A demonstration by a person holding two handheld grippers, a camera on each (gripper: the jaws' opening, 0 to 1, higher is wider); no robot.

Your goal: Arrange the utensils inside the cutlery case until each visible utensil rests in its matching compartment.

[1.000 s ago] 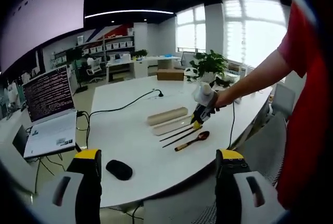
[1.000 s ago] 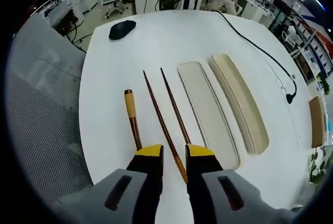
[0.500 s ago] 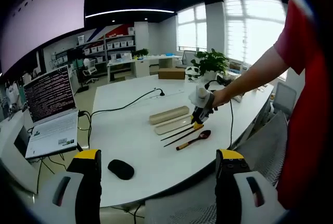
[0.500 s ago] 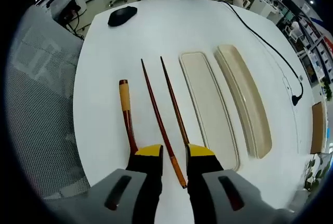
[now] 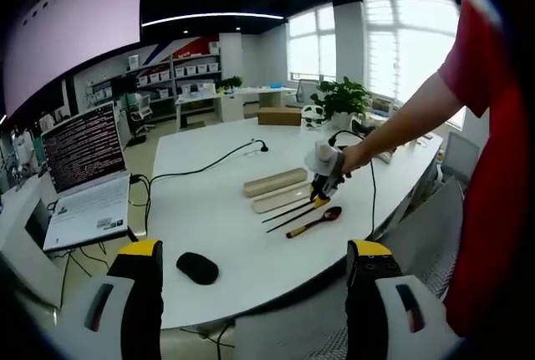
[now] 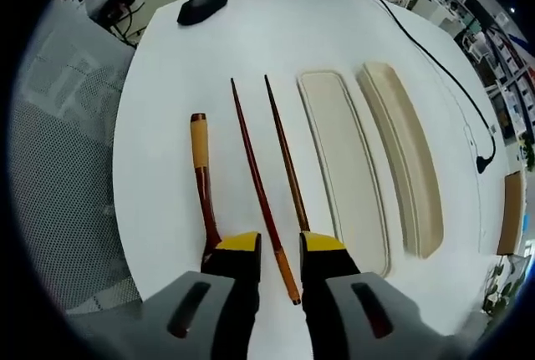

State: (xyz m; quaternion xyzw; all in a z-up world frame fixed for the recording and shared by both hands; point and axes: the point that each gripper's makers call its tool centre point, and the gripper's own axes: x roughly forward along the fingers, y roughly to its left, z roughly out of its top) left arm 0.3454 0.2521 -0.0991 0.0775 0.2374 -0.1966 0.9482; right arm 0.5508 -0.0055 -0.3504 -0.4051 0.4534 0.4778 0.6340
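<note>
Two dark wooden chopsticks (image 6: 255, 185) lie side by side on the white table (image 6: 159, 84). A wooden spoon (image 6: 199, 159) lies to their left. To their right are the beige cutlery case tray (image 6: 343, 168) and its lid (image 6: 410, 159), both holding nothing. My right gripper (image 6: 280, 253) hovers over the near ends of the chopsticks, its jaws narrowly apart with one chopstick tip between them, not clamped. In the left gripper view, a person's hand holds that right gripper (image 5: 322, 183) by the case (image 5: 276, 183) and the spoon (image 5: 314, 222). My left gripper (image 5: 253, 270) stands wide open, far back.
A black mouse (image 6: 201, 7) lies at the far end of the table, also near the table edge (image 5: 198, 268). A black cable (image 6: 435, 68) runs past the lid. An open laptop (image 5: 84, 176) sits at the left. A grey mesh chair (image 6: 58, 168) stands beside the table.
The right gripper has drawn back a little along the chopsticks, so more of the spoon handle shows. Its jaw gap is the same. The left view has only shifted slightly.
</note>
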